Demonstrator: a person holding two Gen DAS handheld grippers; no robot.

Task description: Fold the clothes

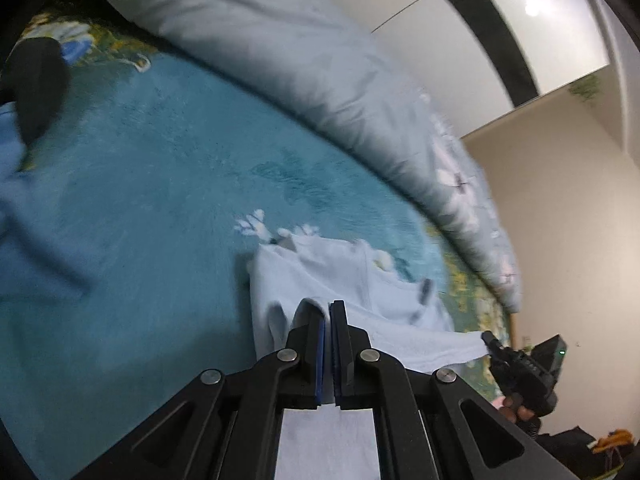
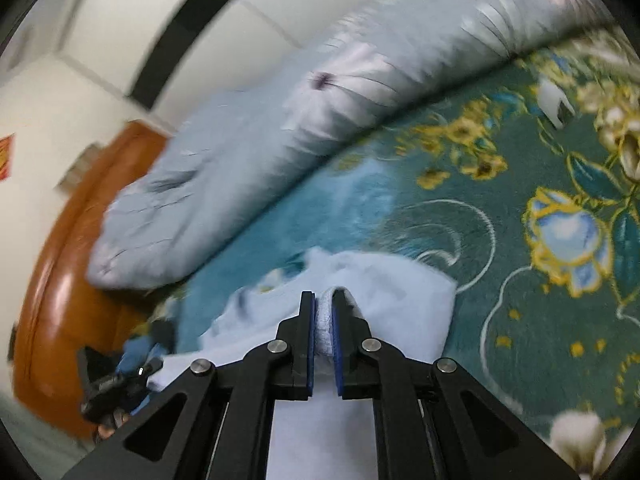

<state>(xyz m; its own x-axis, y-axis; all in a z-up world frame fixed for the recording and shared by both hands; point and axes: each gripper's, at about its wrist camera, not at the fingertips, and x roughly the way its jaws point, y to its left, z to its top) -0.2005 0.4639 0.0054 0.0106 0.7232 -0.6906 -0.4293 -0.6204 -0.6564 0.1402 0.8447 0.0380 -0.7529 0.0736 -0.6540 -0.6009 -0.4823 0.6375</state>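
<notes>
No legible text, labels, brands or numbers in either view. Right wrist view: a small red and yellow sign (image 2: 4,158) on the white wall at the far left edge, cut off and too blurred to read. Left wrist view: nothing that carries writing at all.

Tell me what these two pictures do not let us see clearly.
- What kind of garment the white cloth is: both views, bunched, its near part behind the gripper frames.
- The left gripper in the right wrist view: small, blurred, at the lower left.
- The dark item at the left wrist view's edge: blurred, cut off.
</notes>
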